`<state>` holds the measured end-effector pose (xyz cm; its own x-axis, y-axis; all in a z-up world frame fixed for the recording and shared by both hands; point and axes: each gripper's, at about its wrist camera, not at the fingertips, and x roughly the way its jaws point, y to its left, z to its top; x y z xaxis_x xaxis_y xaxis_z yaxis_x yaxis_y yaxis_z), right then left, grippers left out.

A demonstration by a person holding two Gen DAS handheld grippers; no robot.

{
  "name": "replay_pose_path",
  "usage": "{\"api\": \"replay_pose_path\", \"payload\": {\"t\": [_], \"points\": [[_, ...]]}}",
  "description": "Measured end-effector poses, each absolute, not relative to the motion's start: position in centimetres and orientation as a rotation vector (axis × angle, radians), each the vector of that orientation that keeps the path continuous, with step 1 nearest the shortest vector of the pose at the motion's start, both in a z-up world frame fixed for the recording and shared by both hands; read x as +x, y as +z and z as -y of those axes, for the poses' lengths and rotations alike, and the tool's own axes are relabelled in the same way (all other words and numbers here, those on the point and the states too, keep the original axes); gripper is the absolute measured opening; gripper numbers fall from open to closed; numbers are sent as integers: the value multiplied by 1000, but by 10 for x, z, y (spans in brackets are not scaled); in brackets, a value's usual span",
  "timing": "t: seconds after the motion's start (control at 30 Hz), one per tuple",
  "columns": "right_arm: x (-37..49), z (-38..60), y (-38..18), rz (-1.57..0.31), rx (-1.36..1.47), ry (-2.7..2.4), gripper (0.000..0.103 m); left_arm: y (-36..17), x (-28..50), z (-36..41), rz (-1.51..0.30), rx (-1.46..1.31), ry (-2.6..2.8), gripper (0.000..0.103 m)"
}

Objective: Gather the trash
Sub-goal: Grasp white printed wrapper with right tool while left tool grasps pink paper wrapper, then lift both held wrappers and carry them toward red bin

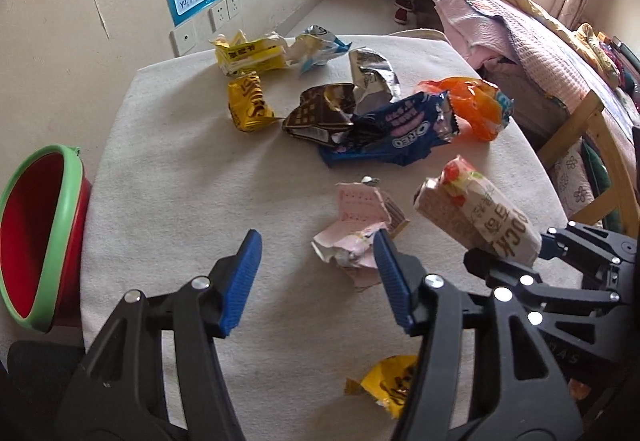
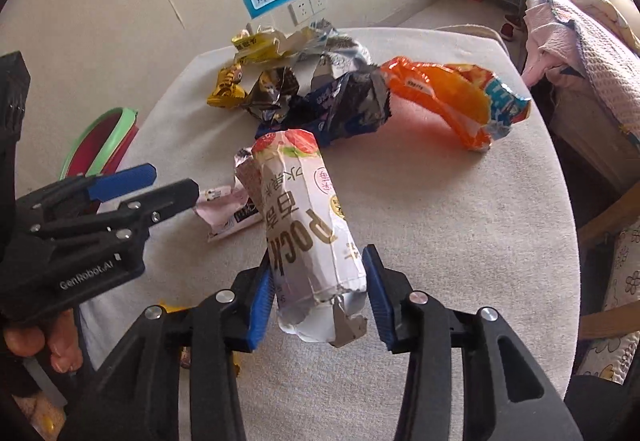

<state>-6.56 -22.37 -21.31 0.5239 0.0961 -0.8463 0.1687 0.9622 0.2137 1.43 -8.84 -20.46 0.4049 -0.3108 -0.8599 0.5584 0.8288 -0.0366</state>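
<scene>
two tongs: right tongs [image 2: 318,295] grasp the pocky wrapper [image 2: 304,217]; left tongs [image 1: 316,277] released, half-hiding a yellow wrapper [image 1: 390,385] on the bench [image 1: 180,169].

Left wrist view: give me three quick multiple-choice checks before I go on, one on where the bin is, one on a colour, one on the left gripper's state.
1. Where is the red bin relative to the table?
A. Beyond its left edge
B. On top of it, among the wrappers
C. Beyond its far edge, by the wall

2. What is the main colour of the Oreo wrapper?
A. Orange
B. Blue
C. Yellow

3. What state is the left gripper in?
A. Shut on a wrapper
B. Shut on the bin's rim
C. Open, gripping nothing

Answers:
1 A: the green rim shows at the picture's left, off the cloth-covered table.
2 B: the pack bearing the Oreo name is blue.
3 C: bare cloth shows between its blue pads, which stand wide apart.
</scene>
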Motion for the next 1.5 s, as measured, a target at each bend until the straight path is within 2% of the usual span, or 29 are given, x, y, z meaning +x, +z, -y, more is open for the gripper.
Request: {"api": "replay_pose_path", "payload": {"t": [0.2,0.27,0.4,0.93,1.3,1.5], "points": [[-69,237,-195,-965,314,-101,41,-225,20,113,-1061,334,-577,56],[-70,238,-190,-959,316,-98,41,-233,25,113,-1088,323,-577,45],[-70,235,-179,-935,317,-88,41,-228,29,100,-1086,259,-562,42],[-64,207,-120,-767,311,-21,41,-115,32,19,-840,114,-372,42],[-58,186,-88,-698,288,21,41,-74,25,0,-716,148,-304,42],[-56,181,-82,-690,284,29,41,-68,23,-2,-695,148,-300,42]]}}
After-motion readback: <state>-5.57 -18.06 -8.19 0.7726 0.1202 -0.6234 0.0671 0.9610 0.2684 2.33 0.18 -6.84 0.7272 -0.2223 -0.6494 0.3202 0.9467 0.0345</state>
